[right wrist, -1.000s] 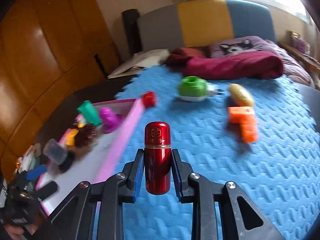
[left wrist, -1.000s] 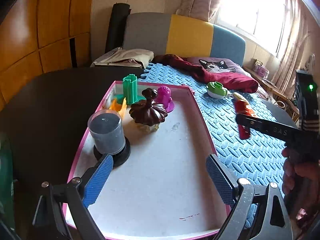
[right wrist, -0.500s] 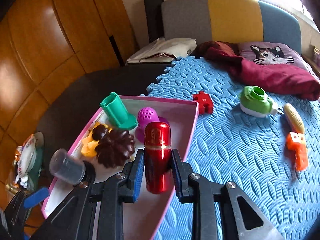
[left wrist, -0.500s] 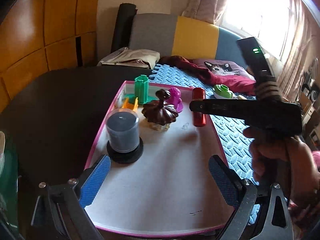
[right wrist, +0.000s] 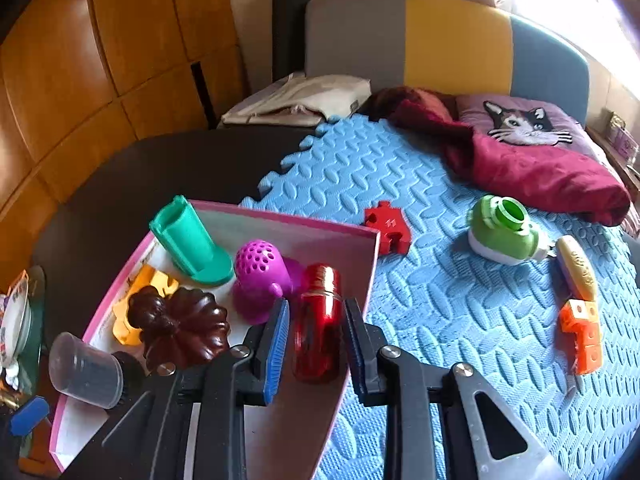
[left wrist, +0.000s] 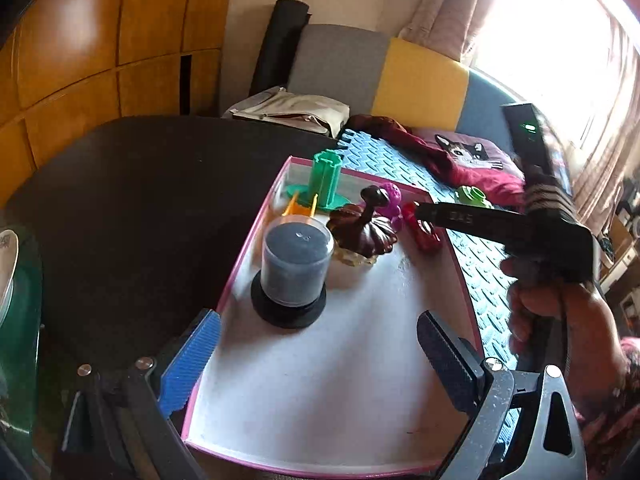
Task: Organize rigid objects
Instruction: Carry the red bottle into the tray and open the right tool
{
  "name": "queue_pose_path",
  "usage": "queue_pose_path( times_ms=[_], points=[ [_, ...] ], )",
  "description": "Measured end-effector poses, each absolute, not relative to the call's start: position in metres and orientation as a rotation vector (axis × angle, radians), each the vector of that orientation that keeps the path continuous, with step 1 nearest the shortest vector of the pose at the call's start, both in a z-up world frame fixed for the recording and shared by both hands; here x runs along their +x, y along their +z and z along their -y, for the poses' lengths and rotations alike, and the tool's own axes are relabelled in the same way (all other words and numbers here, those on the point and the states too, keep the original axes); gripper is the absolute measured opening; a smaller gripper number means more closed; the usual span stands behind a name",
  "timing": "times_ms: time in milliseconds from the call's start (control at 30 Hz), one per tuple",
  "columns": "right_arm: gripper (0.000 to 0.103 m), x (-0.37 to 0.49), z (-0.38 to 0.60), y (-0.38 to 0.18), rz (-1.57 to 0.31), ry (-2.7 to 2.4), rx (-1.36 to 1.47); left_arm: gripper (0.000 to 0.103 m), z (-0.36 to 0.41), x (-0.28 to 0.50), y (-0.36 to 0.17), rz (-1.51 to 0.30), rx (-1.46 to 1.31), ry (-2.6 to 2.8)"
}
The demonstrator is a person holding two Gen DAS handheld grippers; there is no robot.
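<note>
A pink-rimmed white tray point(right wrist: 372, 264) point(left wrist: 236, 276) holds a green stand point(right wrist: 188, 240), a purple perforated toy point(right wrist: 260, 276), a brown pumpkin-shaped piece point(right wrist: 184, 328), an orange piece point(right wrist: 132, 312) and a grey cylinder point(left wrist: 296, 268). The red metallic cylinder point(right wrist: 318, 328) point(left wrist: 422, 230) lies blurred in the tray, between the parted fingers of my right gripper point(right wrist: 318, 344), with gaps on both sides. My left gripper point(left wrist: 316, 352) is open and empty over the tray's near end.
On the blue foam mat point(right wrist: 460, 320) lie a red puzzle piece point(right wrist: 388, 226), a green-and-white container point(right wrist: 504, 232), a yellow toy point(right wrist: 576, 268) and an orange block point(right wrist: 582, 336). A maroon cloth point(right wrist: 540, 168) lies behind. Dark table point(left wrist: 140, 200) to the left.
My right gripper carried the red cylinder from above the mat into the tray, then its jaws parted and released it beside the purple toy. My left gripper stayed open.
</note>
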State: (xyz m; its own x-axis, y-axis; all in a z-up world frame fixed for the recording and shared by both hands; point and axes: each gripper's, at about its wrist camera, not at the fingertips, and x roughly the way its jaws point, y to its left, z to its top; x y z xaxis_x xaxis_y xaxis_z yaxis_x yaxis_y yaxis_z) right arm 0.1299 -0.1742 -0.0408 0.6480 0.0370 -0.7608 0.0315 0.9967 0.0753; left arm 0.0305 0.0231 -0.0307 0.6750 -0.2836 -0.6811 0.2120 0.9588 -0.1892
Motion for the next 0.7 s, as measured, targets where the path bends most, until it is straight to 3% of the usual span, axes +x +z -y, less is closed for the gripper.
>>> queue_pose_path(
  times_ms=[700],
  points=[
    [0.033,0.042,0.222,-0.044,-0.846,0.007,0.212,0.100,-0.001,0.022,-0.033,-0.815,-0.075,-0.330]
  ],
)
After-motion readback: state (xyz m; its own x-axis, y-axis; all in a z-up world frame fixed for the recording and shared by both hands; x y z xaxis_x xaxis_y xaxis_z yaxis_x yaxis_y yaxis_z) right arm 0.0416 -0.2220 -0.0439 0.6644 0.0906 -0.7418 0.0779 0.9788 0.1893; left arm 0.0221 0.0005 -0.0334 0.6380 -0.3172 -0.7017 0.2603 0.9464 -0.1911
